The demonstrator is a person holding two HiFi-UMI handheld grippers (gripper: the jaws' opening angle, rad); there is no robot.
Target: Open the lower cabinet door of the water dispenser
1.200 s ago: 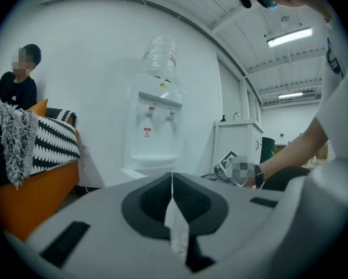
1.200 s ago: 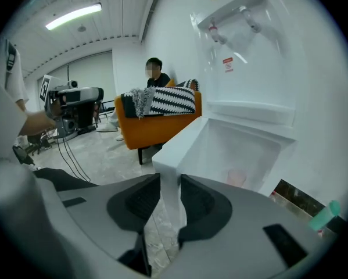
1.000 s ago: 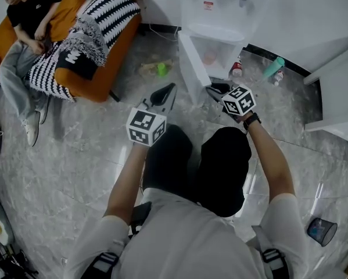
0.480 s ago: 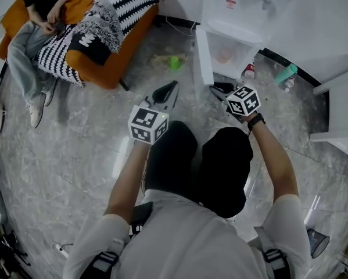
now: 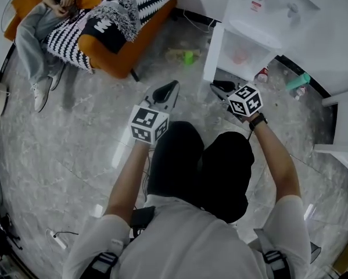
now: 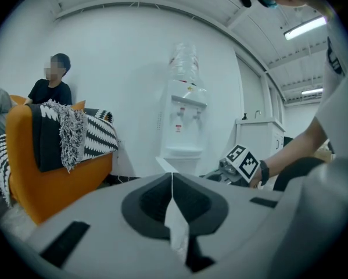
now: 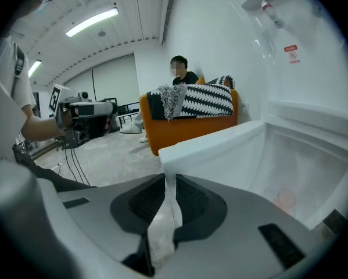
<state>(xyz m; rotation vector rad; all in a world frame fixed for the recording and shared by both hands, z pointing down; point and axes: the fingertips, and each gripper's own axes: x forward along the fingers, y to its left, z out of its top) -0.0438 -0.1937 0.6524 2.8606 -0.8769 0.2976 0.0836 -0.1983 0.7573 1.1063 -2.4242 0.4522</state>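
The white water dispenser (image 5: pixel 278 10) stands at the top right, and its lower cabinet door (image 5: pixel 213 57) is swung out on its left side, showing the pale inside (image 5: pixel 243 54). My right gripper (image 5: pixel 215 86) is at the door's free end. In the right gripper view the door (image 7: pixel 220 141) runs right up to the gripper (image 7: pixel 165 176), with its edge in the narrow gap between the jaws, which have just been closing. My left gripper (image 5: pixel 172 86) hangs left of the door, apart from it. In its own view it (image 6: pixel 172 176) is shut on nothing, and the dispenser (image 6: pixel 182 127) stands ahead.
An orange sofa (image 5: pixel 124 54) with a striped blanket and a seated person (image 5: pixel 40 34) fills the upper left. A green object (image 5: pixel 189 57) lies on the floor near the door. Bottles (image 5: pixel 297 81) stand right of the dispenser, and a white cabinet (image 5: pixel 342 127) is at the right edge.
The door has swung further out from the cabinet, with the right gripper staying at its free end. Both grippers have drawn back from the dispenser, which now sits further up and right in the head view.
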